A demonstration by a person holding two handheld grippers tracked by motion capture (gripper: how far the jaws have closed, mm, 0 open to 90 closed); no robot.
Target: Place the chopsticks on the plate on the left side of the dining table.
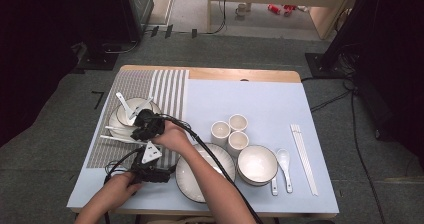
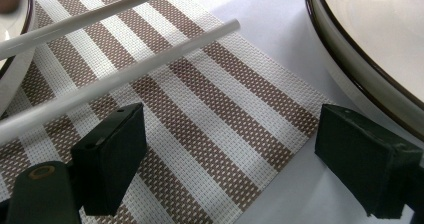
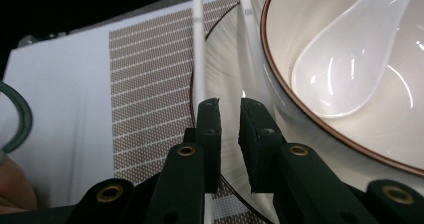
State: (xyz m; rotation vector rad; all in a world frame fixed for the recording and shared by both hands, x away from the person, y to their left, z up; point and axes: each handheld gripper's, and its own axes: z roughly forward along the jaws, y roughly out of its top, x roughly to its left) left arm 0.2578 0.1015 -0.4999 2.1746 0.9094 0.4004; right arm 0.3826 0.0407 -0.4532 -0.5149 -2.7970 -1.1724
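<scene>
1. White ceramic is what you are working among: a pair of white chopsticks (image 1: 116,138) lies across the striped placemat (image 1: 165,86) at the table's left, its far end resting on the rim of a dark-rimmed plate (image 1: 114,120).
2. That plate carries a bowl (image 3: 350,119), and a white soup spoon (image 3: 345,64) lies inside the bowl (its handle pokes up and out over the rim in the high view).
3. Your right gripper (image 3: 229,106) hangs over the plate's edge beside the bowl. Its jaws are nearly pressed together, with only a narrow slit between them. One chopstick (image 3: 198,49) runs away just past the left jaw and the other (image 3: 248,39) just past the right; nothing shows in the slit, so neither stick is pinched.
4. Your left gripper (image 2: 230,149) sits low at the near edge of the placemat, jaws spread wide with only woven mat and pale blue table cover (image 1: 260,99) between them.
5. In the left gripper view the two chopsticks cross the mat ahead of the jaws, close to the left jaw, and a large plate (image 2: 360,59) curves in beside the right jaw.
6. Further right on the cover stand three white cups (image 1: 230,131), another bowl (image 1: 257,165), two more spoons (image 1: 285,166) and a second pair of chopsticks (image 1: 304,156), all well apart from your hands.
</scene>
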